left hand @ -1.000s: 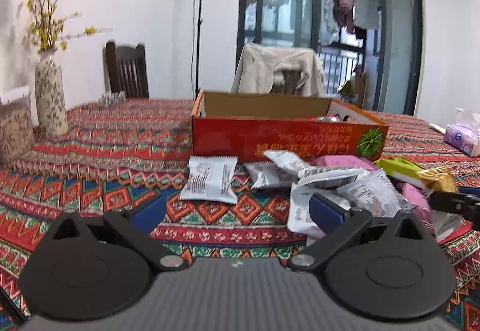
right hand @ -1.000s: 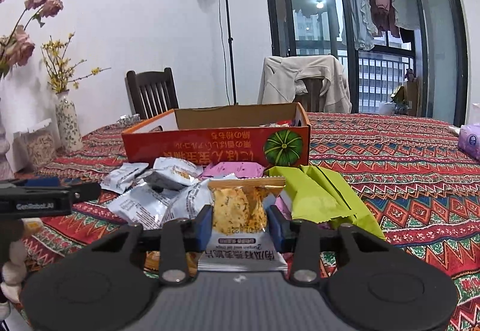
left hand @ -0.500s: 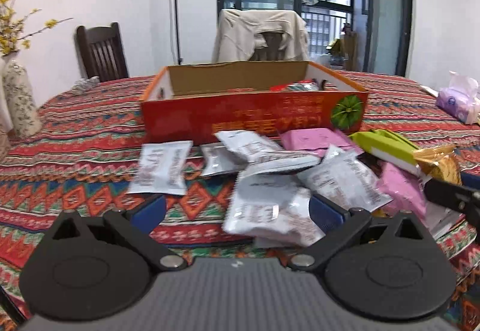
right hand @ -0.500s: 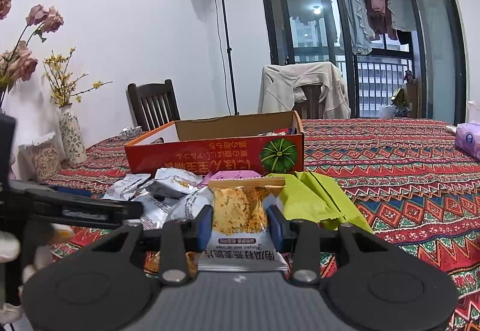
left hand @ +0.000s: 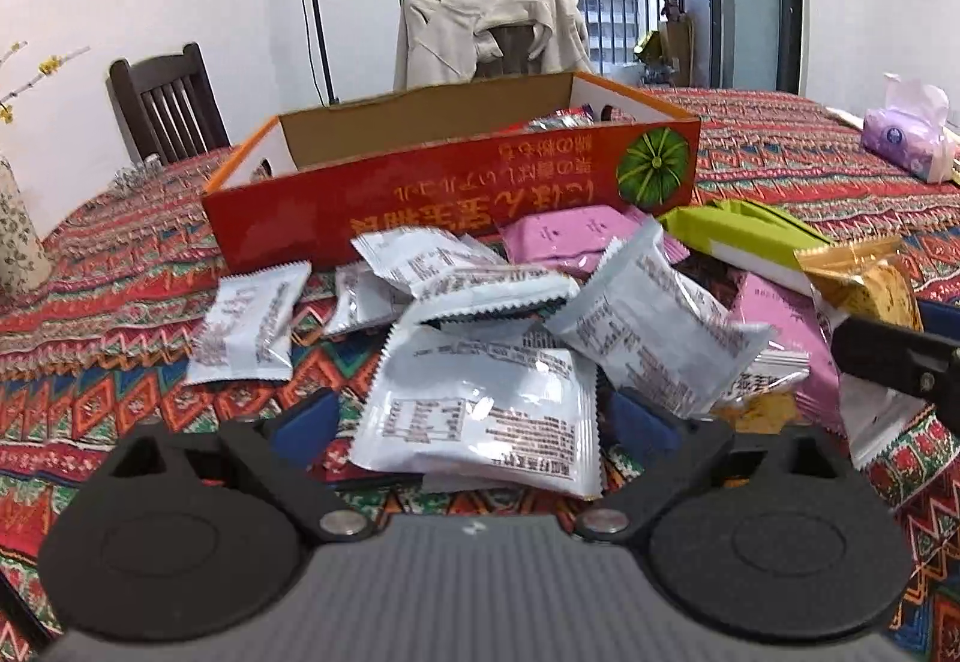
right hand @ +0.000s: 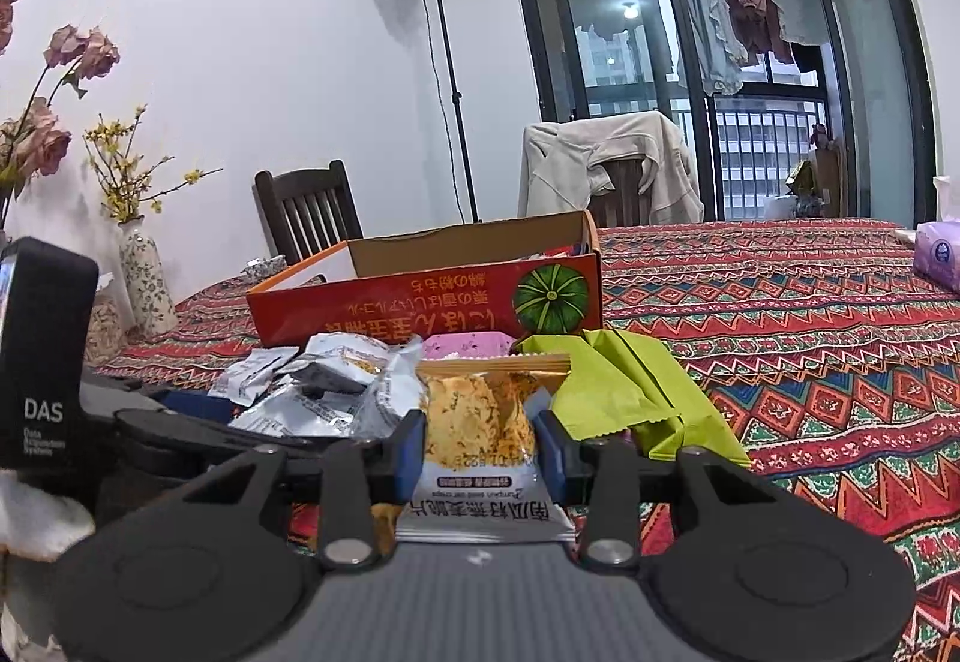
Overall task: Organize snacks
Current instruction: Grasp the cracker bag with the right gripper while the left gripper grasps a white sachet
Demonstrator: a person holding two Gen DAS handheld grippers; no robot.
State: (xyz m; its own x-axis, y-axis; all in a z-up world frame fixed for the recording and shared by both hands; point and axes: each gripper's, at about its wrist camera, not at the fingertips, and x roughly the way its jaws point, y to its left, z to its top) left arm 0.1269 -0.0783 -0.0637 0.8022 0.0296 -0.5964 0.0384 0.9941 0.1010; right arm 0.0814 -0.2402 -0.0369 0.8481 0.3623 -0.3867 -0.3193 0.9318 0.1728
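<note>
Since a second ago my left gripper (left hand: 474, 416) has swung in over the snack pile, and its jaws are closing around a white packet (left hand: 480, 410) near the table's front edge, pads not yet pressing. My right gripper (right hand: 480, 443) keeps its narrow clamp on the cracker packet (right hand: 477, 422). I judge I'm mid-pick on both sides. Next I need the left pads to seat, then lift both packets into the red box (left hand: 456, 194) behind the pile without snagging neighbours.
</note>
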